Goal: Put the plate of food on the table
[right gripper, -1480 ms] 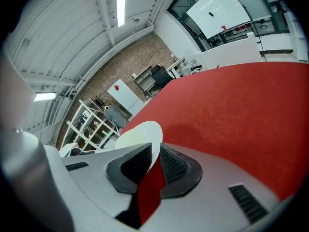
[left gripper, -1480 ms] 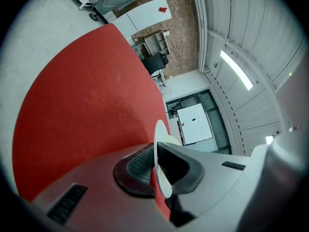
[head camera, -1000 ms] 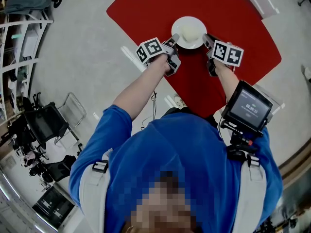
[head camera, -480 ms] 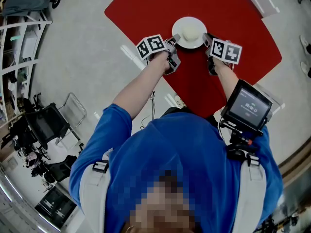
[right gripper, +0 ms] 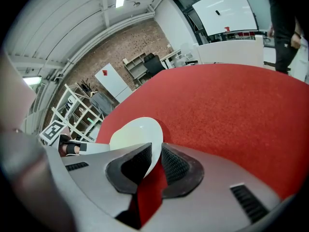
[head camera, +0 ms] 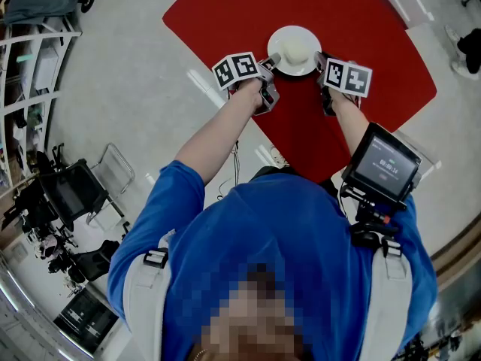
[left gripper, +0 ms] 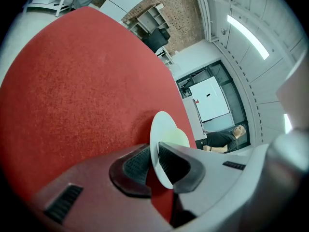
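Note:
A white plate (head camera: pixel 280 54) carrying a pale mound of food (head camera: pixel 295 49) rests on the round red table (head camera: pixel 361 36). My left gripper (head camera: pixel 271 59) holds its left rim and my right gripper (head camera: pixel 321 59) holds its right rim. In the left gripper view the plate (left gripper: pixel 161 127) stands edge-on between the dark pads of the gripper (left gripper: pixel 154 161). Those jaws have just been opening a little, and both pads still touch the rim. In the right gripper view the plate (right gripper: pixel 137 129) likewise sits between the pads of the gripper (right gripper: pixel 155 163), which is shut on it.
White shelving (head camera: pixel 30 59) and folded chairs (head camera: pixel 68 190) stand on the grey floor at the left. A screen device (head camera: pixel 382 165) is mounted at my right forearm. Someone's shoe (head camera: pixel 470 47) shows at the right edge, beyond the table.
My left gripper has rolled slightly, turning its marker cube. The plate and right gripper stay where they were. A shoe has come into view at the right edge.

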